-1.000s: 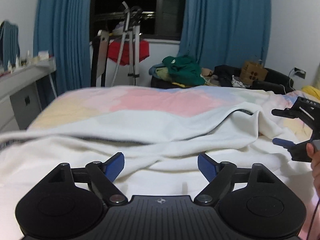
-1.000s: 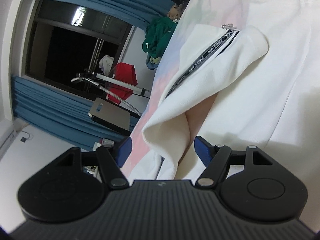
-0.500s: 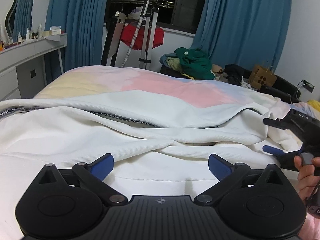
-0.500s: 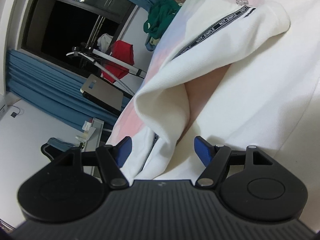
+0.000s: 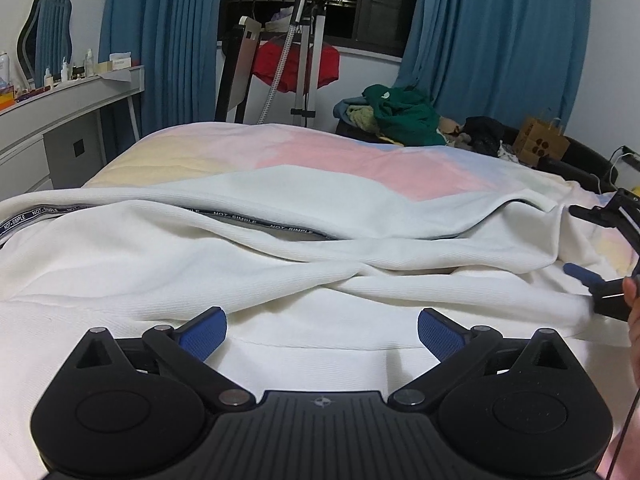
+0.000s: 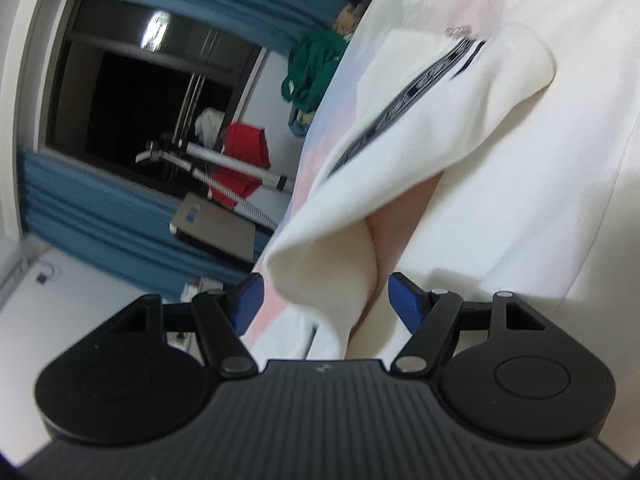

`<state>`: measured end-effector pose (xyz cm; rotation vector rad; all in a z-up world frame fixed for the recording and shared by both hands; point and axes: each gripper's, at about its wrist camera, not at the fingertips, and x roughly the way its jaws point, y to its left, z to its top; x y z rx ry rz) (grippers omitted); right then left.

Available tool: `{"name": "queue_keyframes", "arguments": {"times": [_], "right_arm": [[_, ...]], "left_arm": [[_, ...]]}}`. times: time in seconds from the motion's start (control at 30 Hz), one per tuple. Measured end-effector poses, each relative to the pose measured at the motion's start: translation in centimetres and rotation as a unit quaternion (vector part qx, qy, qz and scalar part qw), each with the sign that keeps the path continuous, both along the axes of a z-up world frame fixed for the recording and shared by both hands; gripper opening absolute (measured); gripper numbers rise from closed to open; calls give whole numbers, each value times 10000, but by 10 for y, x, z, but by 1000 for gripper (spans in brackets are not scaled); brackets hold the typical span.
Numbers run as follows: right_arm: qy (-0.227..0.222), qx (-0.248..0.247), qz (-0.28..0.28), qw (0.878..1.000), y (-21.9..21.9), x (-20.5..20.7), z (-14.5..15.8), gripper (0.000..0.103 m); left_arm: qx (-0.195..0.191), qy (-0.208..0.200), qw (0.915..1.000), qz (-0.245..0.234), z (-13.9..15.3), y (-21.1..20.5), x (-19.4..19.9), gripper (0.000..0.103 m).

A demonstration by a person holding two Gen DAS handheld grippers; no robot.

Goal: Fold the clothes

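A white ribbed garment (image 5: 280, 272) with a dark lettered band (image 5: 264, 222) lies rumpled across the bed. My left gripper (image 5: 322, 330) hovers just above its near part, open, nothing between the blue pads. The right gripper (image 5: 592, 248) shows at the right edge of the left wrist view, open, at the garment's right end, with fingers of a hand (image 5: 632, 304) behind it. In the right wrist view, my right gripper (image 6: 326, 300) stands open with a raised fold of the white garment (image 6: 328, 264) between its pads; the dark band (image 6: 404, 108) runs away from it.
The bed cover (image 5: 320, 156) is pastel pink, yellow and blue. Beyond the bed stand a garment steamer with a red cloth (image 5: 298, 64), a pile of green clothes (image 5: 400, 116), a cardboard box (image 5: 540, 144) and blue curtains (image 5: 496, 32). A grey dresser (image 5: 60, 116) is at the left.
The left gripper has risen and pulled back, opening wider, so more of the garment shows. The right gripper stays open at the fold and has shifted slightly; its view is blurred.
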<state>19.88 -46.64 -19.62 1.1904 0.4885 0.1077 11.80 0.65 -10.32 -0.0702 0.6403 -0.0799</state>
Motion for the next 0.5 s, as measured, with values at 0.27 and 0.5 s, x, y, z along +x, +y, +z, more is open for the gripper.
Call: {"name": "queue_keyframes", "arguments": {"times": [0.27,0.5], "right_arm": [[209,802,-533,9951,-30,27,-26,72],[261,785,-743,9938,-35,63,-40,69]], "left_arm": [[-338,282,9990,98,-10,7,10,103],[-547,470,9971,236,-20,10,18,103]]}}
